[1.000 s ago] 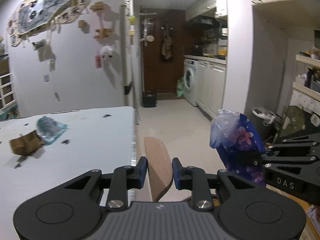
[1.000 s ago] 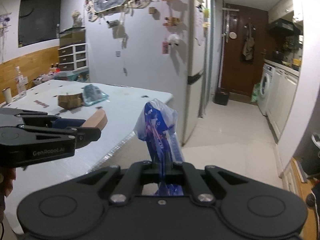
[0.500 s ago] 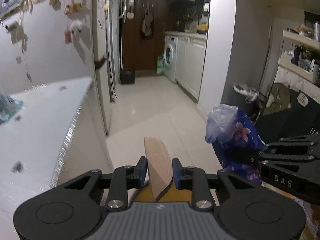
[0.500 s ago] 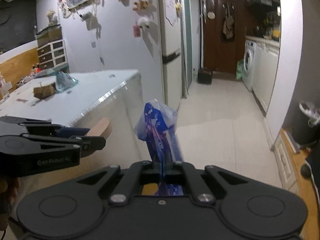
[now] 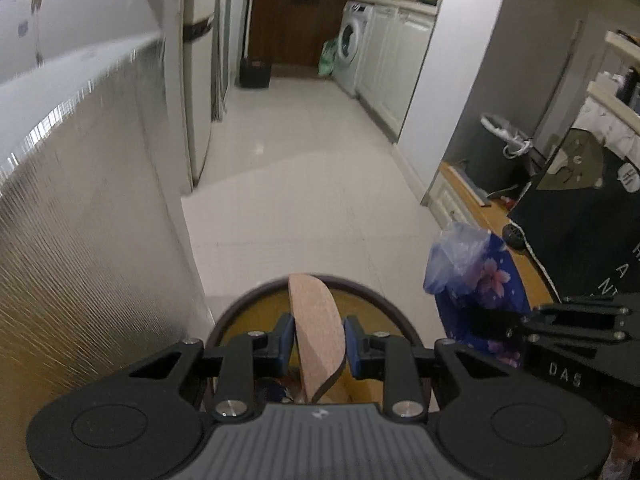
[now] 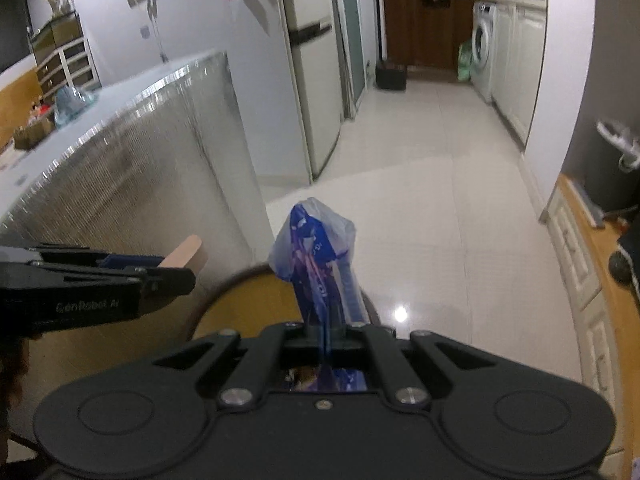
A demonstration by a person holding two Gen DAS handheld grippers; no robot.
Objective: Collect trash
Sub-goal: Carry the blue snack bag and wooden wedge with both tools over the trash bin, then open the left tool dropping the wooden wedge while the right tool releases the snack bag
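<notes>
My left gripper (image 5: 315,338) is shut on a curved piece of brown cardboard (image 5: 317,334), held upright over a round bin with a dark rim and yellow inside (image 5: 256,312). My right gripper (image 6: 322,330) is shut on a blue flowered plastic wrapper (image 6: 318,252), held over the same bin (image 6: 240,308). In the left wrist view the wrapper (image 5: 472,276) and right gripper (image 5: 560,320) sit just to the right. In the right wrist view the left gripper (image 6: 172,270) and cardboard (image 6: 184,254) sit to the left.
A silver-sided table (image 5: 80,184) stands close on the left, with a crumpled bag (image 6: 72,100) and brown scrap (image 6: 30,134) on top. A fridge (image 6: 312,80) is beyond. White tiled floor (image 5: 304,160) runs toward a washing machine (image 5: 348,52). Another lined bin (image 5: 500,148) stands right.
Both grippers have swung away from the tabletop and dropped low beside the table, still holding the cardboard and the wrapper. The round bin has come into view beneath them.
</notes>
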